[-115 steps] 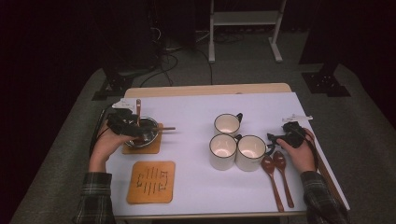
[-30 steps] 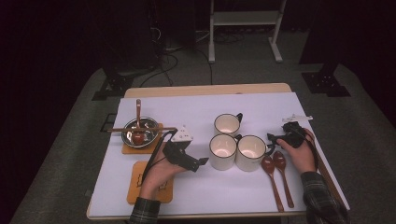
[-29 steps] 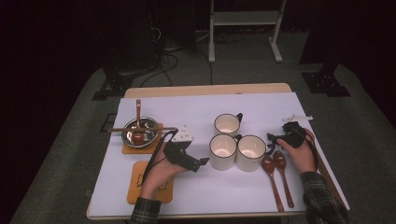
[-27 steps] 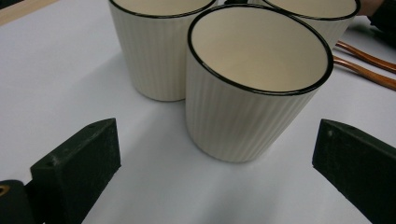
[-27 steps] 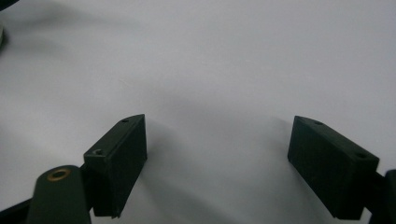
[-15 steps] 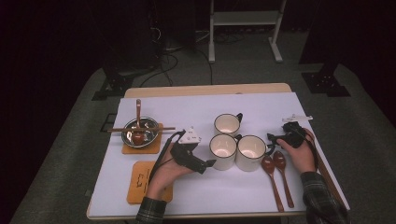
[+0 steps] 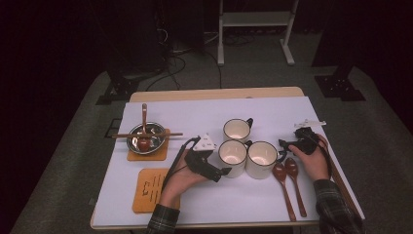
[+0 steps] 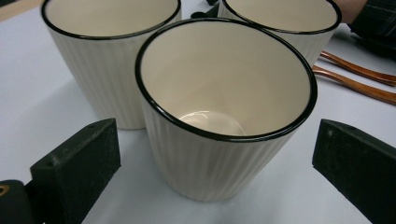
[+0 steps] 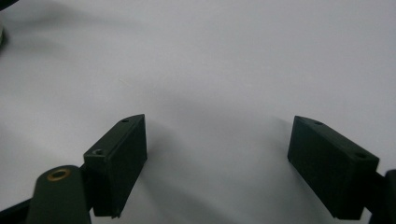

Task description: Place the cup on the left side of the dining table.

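My left gripper point(image 7: 220, 172) is at the near cream mug point(image 8: 224, 116), jaws spread wide to either side of it, not touching. That mug stands upright on the white table point(image 7: 195, 117), front-left of the three-mug cluster. My right gripper point(image 7: 288, 144) rests by the wooden spoons point(image 7: 287, 180), jaws apart over bare table, holding nothing.

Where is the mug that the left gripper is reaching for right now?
In the high view the mug stands mid-table, beside a second mug and before a third. The open left gripper is at its near-left side.
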